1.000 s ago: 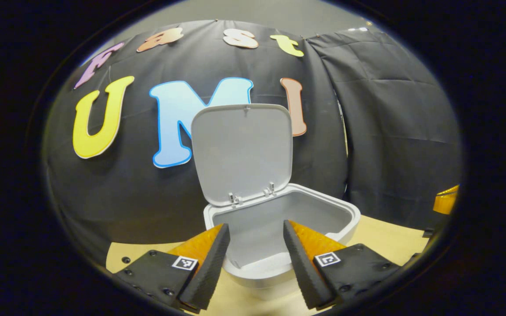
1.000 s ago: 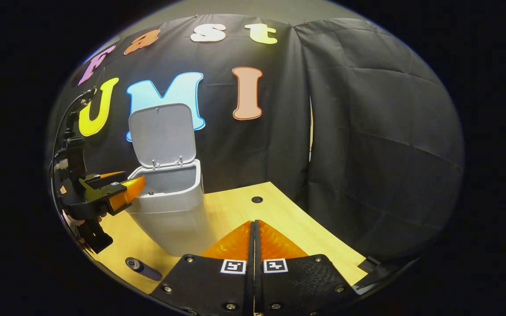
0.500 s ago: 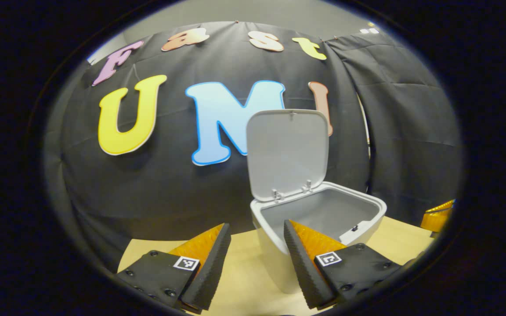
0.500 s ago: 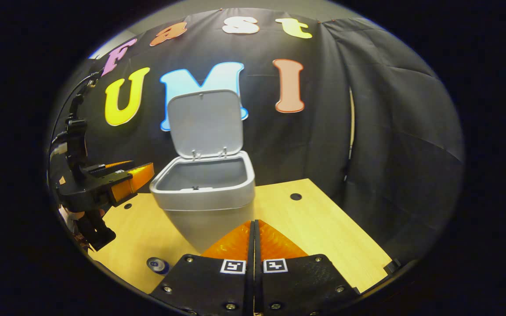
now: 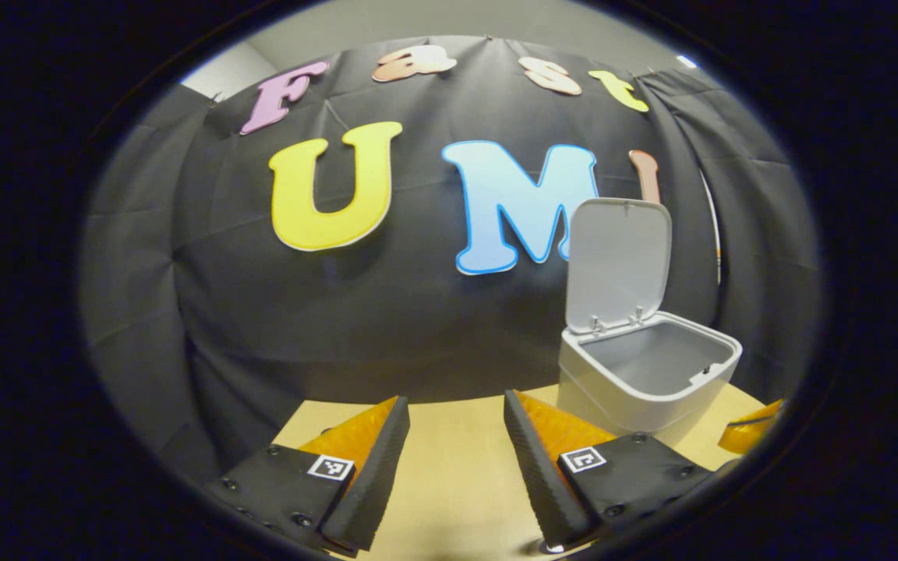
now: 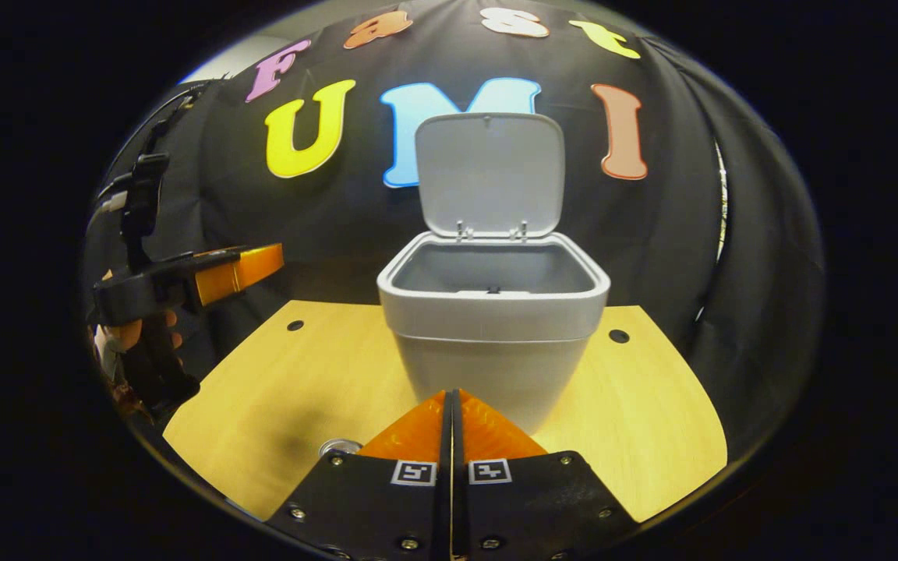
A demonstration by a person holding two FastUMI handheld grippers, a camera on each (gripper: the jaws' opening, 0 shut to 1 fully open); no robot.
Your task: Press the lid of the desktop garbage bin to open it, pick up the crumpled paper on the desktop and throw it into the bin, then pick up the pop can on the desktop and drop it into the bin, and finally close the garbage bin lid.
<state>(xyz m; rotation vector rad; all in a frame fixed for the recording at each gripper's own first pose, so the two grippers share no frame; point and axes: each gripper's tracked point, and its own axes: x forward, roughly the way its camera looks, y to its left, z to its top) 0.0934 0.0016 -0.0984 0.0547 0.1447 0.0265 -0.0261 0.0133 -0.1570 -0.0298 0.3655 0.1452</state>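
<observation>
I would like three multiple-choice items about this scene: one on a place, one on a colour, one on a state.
1. Where does the garbage bin stand?
A. on the wooden desktop
B. on the floor
C. on a chair

2. What colour is the bin?
A. red
B. light grey
C. green

3. How is the bin's lid?
A. shut flat
C. taken off, lying beside
B. raised upright at the back

Answers: 1 A, its base rests on the desktop; 2 B, body and lid are pale grey; 3 B, the lid stands up on its hinges.

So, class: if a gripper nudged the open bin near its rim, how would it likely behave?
The bin would probably tip rather than slide: it narrows toward its base. With its lid standing upright, it looks top-heavy toward the back. It seems light, thin plastic.
</observation>
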